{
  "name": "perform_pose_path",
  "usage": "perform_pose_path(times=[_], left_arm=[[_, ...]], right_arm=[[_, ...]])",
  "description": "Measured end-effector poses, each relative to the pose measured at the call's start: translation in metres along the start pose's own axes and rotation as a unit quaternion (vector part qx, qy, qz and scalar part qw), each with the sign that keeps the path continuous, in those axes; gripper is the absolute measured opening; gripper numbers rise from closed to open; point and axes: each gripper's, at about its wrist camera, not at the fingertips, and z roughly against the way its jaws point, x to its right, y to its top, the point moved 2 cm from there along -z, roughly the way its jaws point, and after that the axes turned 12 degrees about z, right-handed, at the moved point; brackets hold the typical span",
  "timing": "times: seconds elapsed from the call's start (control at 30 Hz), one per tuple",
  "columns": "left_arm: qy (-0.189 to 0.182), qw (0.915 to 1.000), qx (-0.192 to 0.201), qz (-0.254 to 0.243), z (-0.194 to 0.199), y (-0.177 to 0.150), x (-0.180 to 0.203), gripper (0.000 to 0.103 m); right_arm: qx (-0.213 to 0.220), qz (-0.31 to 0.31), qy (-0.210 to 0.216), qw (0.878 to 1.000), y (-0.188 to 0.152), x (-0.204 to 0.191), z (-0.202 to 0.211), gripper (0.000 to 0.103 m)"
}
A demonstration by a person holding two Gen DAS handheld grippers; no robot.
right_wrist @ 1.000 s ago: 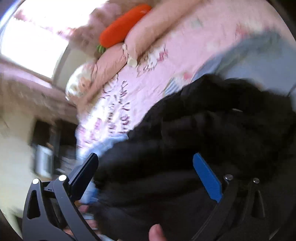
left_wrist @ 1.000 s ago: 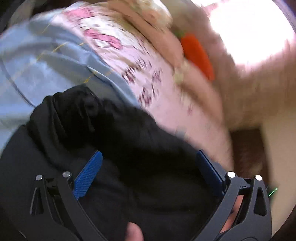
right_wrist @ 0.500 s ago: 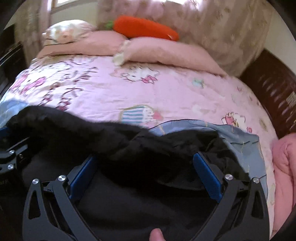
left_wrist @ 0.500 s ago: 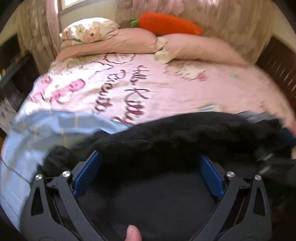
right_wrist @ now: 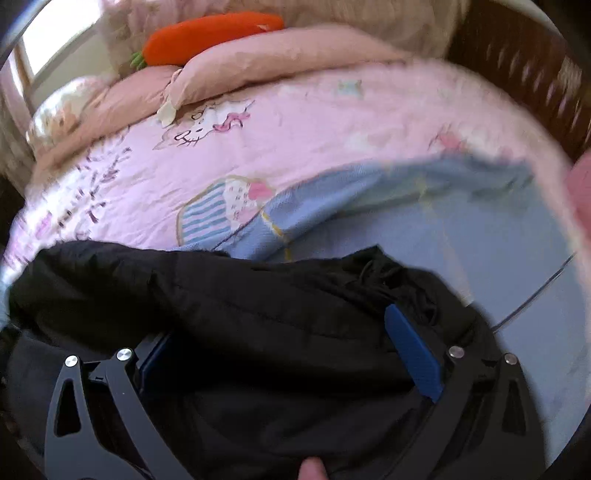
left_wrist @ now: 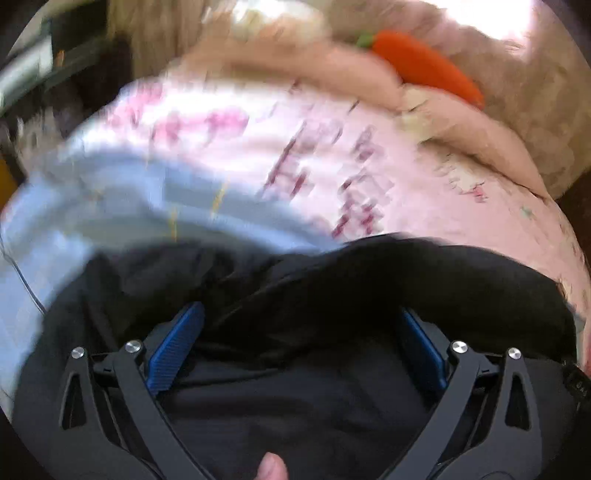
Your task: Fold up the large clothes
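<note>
A large black garment [left_wrist: 332, 295] lies bunched on the bed and fills the lower half of both views; it also shows in the right wrist view [right_wrist: 240, 314]. My left gripper [left_wrist: 299, 332] is open, its blue pads [left_wrist: 173, 347] wide apart with black cloth lying between and over them. My right gripper [right_wrist: 288, 339] is open too, with one blue pad [right_wrist: 413, 350] in sight and the other mostly hidden under the cloth. Both views are blurred by motion.
The bed has a pink printed sheet [right_wrist: 295, 140] and a light blue blanket [right_wrist: 461, 240] under the garment. Pink pillows [right_wrist: 258, 62] and an orange carrot plush [right_wrist: 210, 33] lie at the head. A dark wooden bed frame [right_wrist: 535, 74] runs along the right.
Both grippers have swung sideways over the garment: the left view has turned left, the right view right. The black cloth still lies between the open jaws.
</note>
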Motion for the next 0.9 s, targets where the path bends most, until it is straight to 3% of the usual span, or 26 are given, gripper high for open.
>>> perform_pose_path(times=[0.07, 0.1, 0.17, 0.23, 0.27, 0.33, 0.37, 0.43, 0.47, 0.53, 0.6, 0.67, 0.8, 0.9], left_arm=[[-0.033, 0.9952, 0.053, -0.075, 0.029, -0.004, 0.036, 0.101], [-0.025, 0.9886, 0.074, -0.128, 0.034, -0.01, 0.057, 0.101], [0.027, 0.9711, 0.084, -0.222, 0.021, -0.027, 0.083, 0.101], [0.081, 0.9573, 0.078, -0.266, -0.004, -0.036, 0.083, 0.101], [0.115, 0.9566, 0.067, -0.259, -0.02, -0.031, 0.068, 0.101], [0.141, 0.9668, 0.048, -0.208, -0.032, -0.013, 0.038, 0.101], [0.165, 0.9703, 0.043, -0.171, -0.037, 0.004, 0.015, 0.101], [0.139, 0.9798, 0.019, -0.142, -0.043, 0.024, -0.015, 0.101], [0.173, 0.9728, 0.023, -0.153, -0.045, 0.03, -0.028, 0.101], [0.262, 0.9466, 0.047, -0.181, -0.052, 0.034, -0.054, 0.101], [0.225, 0.9639, 0.007, -0.143, -0.061, 0.032, -0.078, 0.101], [0.209, 0.9717, 0.006, -0.109, -0.06, 0.032, -0.088, 0.101], [0.223, 0.966, 0.032, -0.127, -0.061, 0.024, -0.08, 0.101], [0.214, 0.9697, 0.033, -0.113, -0.061, 0.023, -0.084, 0.101]], right_arm=[[0.085, 0.073, 0.019, 0.994, 0.009, -0.03, 0.029, 0.102], [0.092, 0.101, 0.02, 0.99, 0.013, -0.045, 0.03, 0.102], [0.052, 0.151, -0.016, 0.987, 0.021, -0.068, 0.01, 0.102], [0.02, 0.145, -0.032, 0.989, 0.022, -0.063, -0.014, 0.102], [-0.005, 0.107, -0.036, 0.994, 0.021, -0.046, -0.026, 0.102], [-0.045, 0.012, -0.061, 0.997, 0.011, 0.001, -0.039, 0.102], [-0.052, -0.036, -0.042, 0.997, 0.003, 0.028, -0.044, 0.102], [-0.081, -0.092, -0.079, 0.989, -0.009, 0.062, -0.051, 0.102], [-0.088, -0.12, -0.101, 0.984, -0.015, 0.084, -0.051, 0.102], [-0.089, -0.157, -0.091, 0.979, -0.024, 0.103, -0.056, 0.102], [-0.124, -0.182, -0.059, 0.974, -0.037, 0.106, -0.077, 0.102], [-0.131, -0.162, -0.07, 0.976, -0.037, 0.097, -0.086, 0.102], [-0.119, -0.143, -0.094, 0.978, -0.036, 0.087, -0.087, 0.102], [-0.116, -0.152, -0.085, 0.978, -0.042, 0.089, -0.086, 0.102]])
